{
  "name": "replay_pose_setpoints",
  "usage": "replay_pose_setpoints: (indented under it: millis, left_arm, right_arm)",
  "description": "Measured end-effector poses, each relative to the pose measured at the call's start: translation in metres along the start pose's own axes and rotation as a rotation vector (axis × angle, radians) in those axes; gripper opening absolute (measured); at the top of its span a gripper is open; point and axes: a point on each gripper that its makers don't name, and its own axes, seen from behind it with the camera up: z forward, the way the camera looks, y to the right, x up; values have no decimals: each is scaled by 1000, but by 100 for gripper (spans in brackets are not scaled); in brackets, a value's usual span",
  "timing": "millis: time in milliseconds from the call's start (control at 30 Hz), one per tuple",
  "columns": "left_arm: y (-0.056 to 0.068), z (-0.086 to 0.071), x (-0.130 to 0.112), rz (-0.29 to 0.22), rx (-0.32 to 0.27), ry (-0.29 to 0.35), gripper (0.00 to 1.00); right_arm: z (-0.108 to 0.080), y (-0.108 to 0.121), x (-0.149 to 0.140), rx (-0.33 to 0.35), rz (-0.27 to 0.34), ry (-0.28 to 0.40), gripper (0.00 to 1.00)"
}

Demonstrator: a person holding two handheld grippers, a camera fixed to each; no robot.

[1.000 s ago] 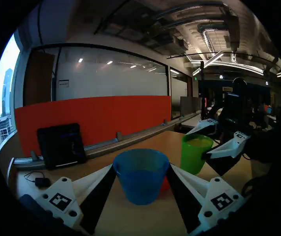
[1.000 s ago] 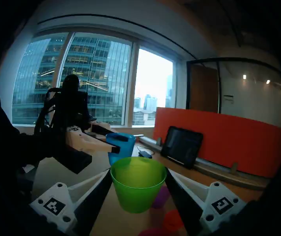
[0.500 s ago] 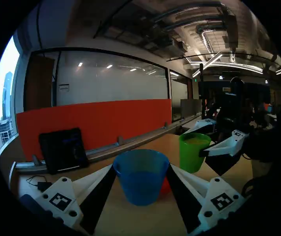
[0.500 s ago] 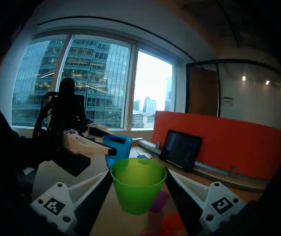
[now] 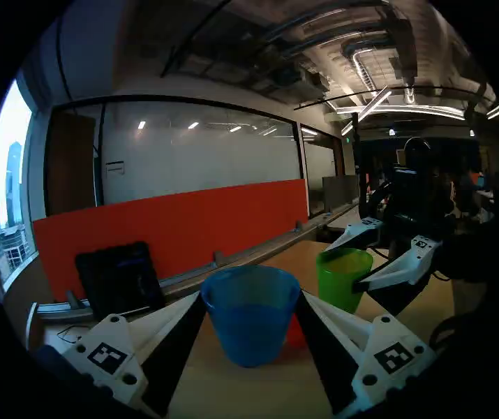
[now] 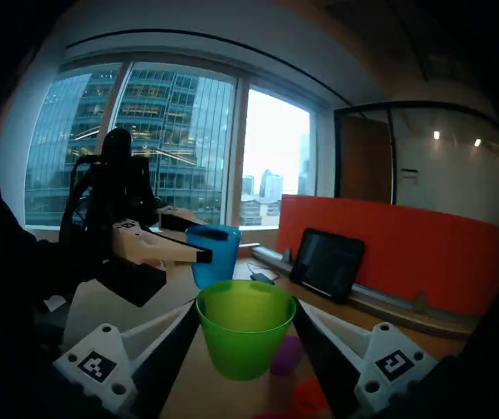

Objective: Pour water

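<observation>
Over the office table (image 5: 249,394), your left hand-held gripper (image 5: 250,302) clamps the blue cup (image 5: 250,332), right hand-held gripper (image 6: 246,311) the green cup (image 6: 246,346). Tip too fast or off-rim and you'll likely splash.

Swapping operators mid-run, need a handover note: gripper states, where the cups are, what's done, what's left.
Left gripper: shut on the blue cup, held upright.
Right gripper: shut on the green cup, also upright.
The two cups are side by side over the desk, apart, not touching. A purple cup and a red cup are on the desk near the green one.
Done: both cups gripped. Neither is tipped and no pour is visible.
Left: bring one rim over the other cup and tip. I cannot tell which cup holds water.
</observation>
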Motion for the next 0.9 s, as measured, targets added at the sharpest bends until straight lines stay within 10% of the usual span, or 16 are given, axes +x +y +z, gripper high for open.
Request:
replay_pose_setpoints:
  millis: [900]
  left_arm:
    - [1,8,48,259,75,19,87]
  right_arm:
    - [7,-11,-9,40,3,-6,94]
